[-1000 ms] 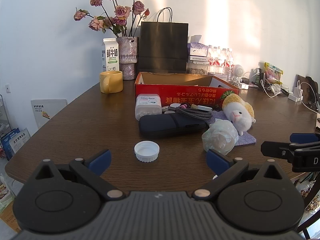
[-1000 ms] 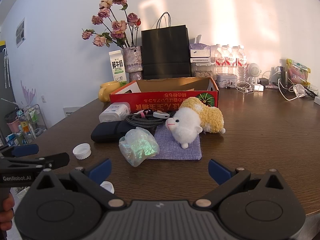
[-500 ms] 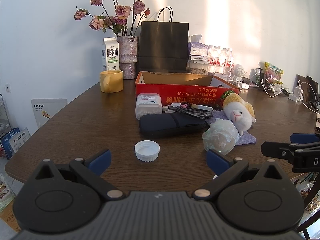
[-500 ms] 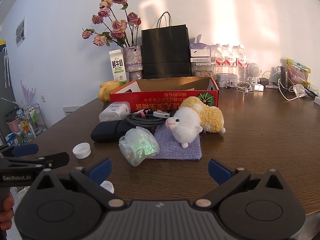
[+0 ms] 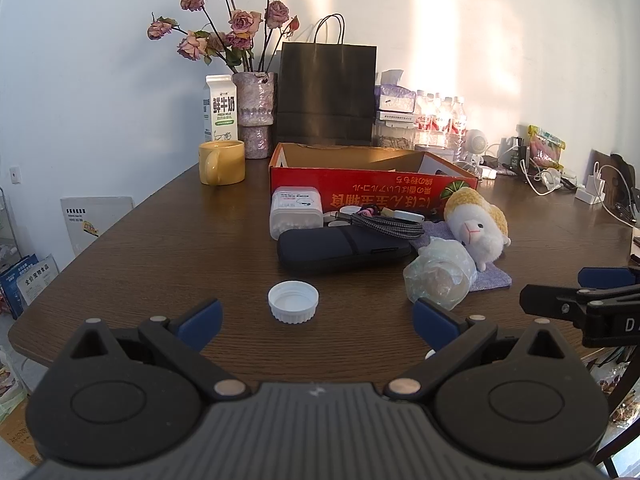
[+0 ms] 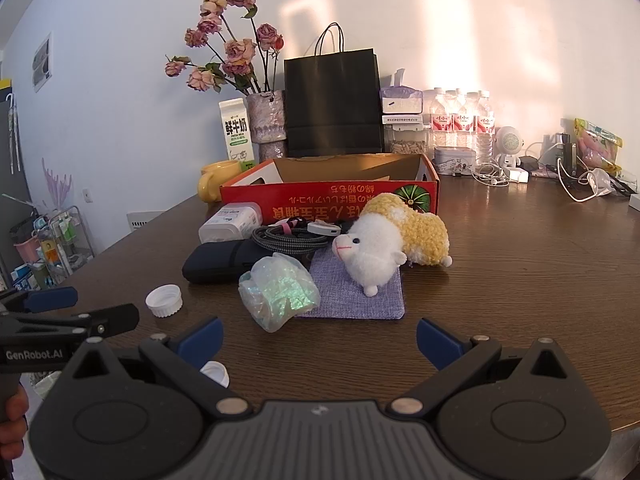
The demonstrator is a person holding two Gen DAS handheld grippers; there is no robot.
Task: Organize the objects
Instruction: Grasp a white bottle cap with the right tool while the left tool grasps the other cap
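We judge the tidying barely begun. The red cardboard box (image 5: 372, 190) stands toward the far edge of the counter (image 5: 160, 240) and, as far as we can see into it, looks empty — its floor is mostly hidden by the near wall. Everything loose lies out on the wood in front of it, so nearly all the work seems left.

Largest first: the plush sheep (image 6: 384, 248) rests on the purple cloth mat (image 6: 360, 296), just before the box's right end. The dark zip case (image 5: 344, 250) lies along the middle of the counter, with the coiled braided cable (image 5: 384, 224) touching its far side and the white lidded tub (image 5: 296, 210) against the box's near wall. The crumpled iridescent wrap (image 6: 278, 290) sits on the mat's near left corner. Smallest are the white bottle cap (image 5: 293, 301), alone toward the near edge, and a second small white cap (image 6: 214, 374) at the very edge.

Our left claw (image 5: 316, 318) is spread wide and holds nothing; the bottle cap lies just ahead of it, between the lines of its two fingers. Our right claw (image 6: 318, 336) is likewise released and empty — the wrap is nearest it, just ahead and left of centre, the sheep beyond.
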